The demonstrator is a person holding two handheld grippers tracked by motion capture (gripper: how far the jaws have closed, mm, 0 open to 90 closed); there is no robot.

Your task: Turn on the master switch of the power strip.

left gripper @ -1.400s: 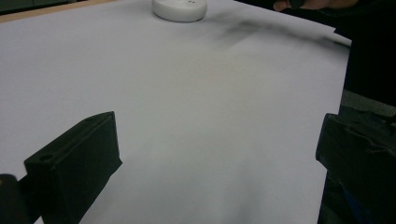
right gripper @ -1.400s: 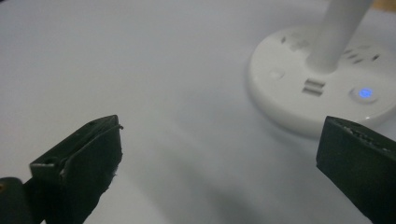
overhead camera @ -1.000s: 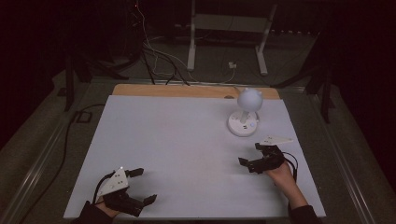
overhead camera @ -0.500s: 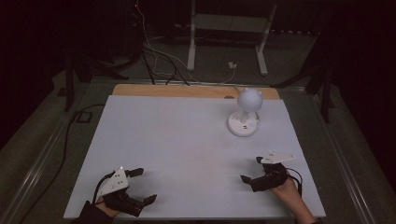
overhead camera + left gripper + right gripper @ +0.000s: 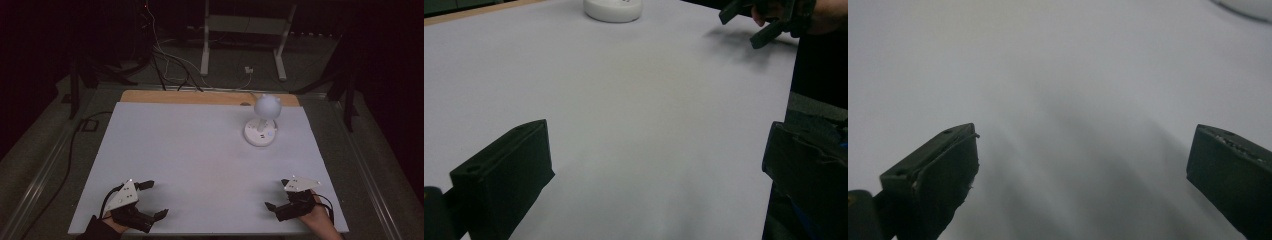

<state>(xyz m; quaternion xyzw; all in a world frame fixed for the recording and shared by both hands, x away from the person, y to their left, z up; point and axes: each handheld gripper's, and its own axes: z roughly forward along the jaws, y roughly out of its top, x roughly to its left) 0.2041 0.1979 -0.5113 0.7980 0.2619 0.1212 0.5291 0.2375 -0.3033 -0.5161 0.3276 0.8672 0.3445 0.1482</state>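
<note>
One white lamp (image 5: 262, 121) (far, unobstructed)

A white table (image 5: 190, 160) carries a small white globe lamp (image 5: 261, 127) near its far right.

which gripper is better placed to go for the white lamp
Right, probably. The right gripper sits on the same side of the table as the white lamp, with bare surface between them and its jaws open. The left gripper, also open, would have to cross the table diagonally.
</note>
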